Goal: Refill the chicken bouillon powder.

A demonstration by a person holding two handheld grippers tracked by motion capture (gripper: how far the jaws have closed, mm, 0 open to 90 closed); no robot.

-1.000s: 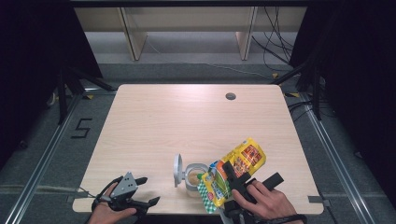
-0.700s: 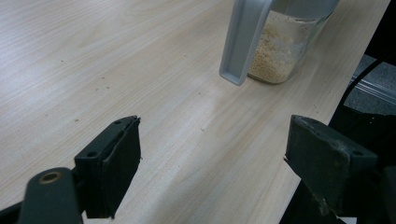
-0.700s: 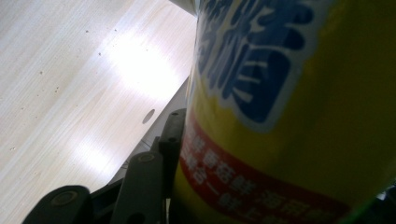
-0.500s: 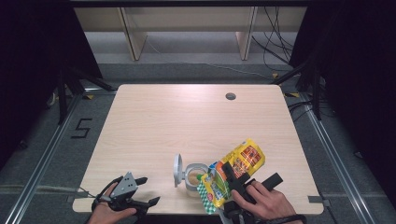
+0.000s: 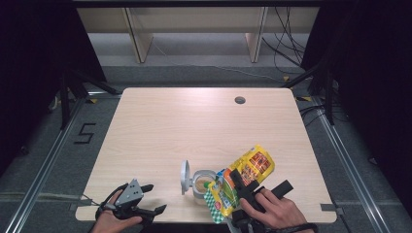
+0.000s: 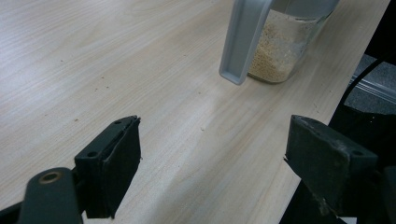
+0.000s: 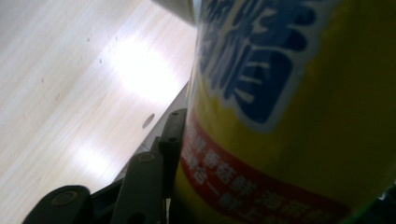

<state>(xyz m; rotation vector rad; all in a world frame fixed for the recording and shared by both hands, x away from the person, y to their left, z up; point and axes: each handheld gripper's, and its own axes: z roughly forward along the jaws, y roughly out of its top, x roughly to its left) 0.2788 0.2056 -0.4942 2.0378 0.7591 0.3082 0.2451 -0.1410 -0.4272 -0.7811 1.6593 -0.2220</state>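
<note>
A yellow printed pouch (image 5: 252, 167) is tilted near the table's front edge, its lower end against a small glass jar (image 5: 203, 183) of beige granules. The jar's grey lid (image 5: 184, 175) stands swung open on its left. My right gripper (image 5: 260, 184) is shut on the pouch. In the right gripper view the pouch (image 7: 289, 116) presses against one of the black fingers (image 7: 170, 135) and hides the other. My left gripper (image 5: 154, 198) rests open at the front left with nothing between its jaws. In the left gripper view (image 6: 212, 158) it points at the jar (image 6: 280, 51) and the lid (image 6: 243, 42).
The light wooden table (image 5: 194, 126) has a small round hole (image 5: 239, 100) near its far right. The table's front edge runs just below both hands. Shelf legs and cables stand on the floor beyond the far edge.
</note>
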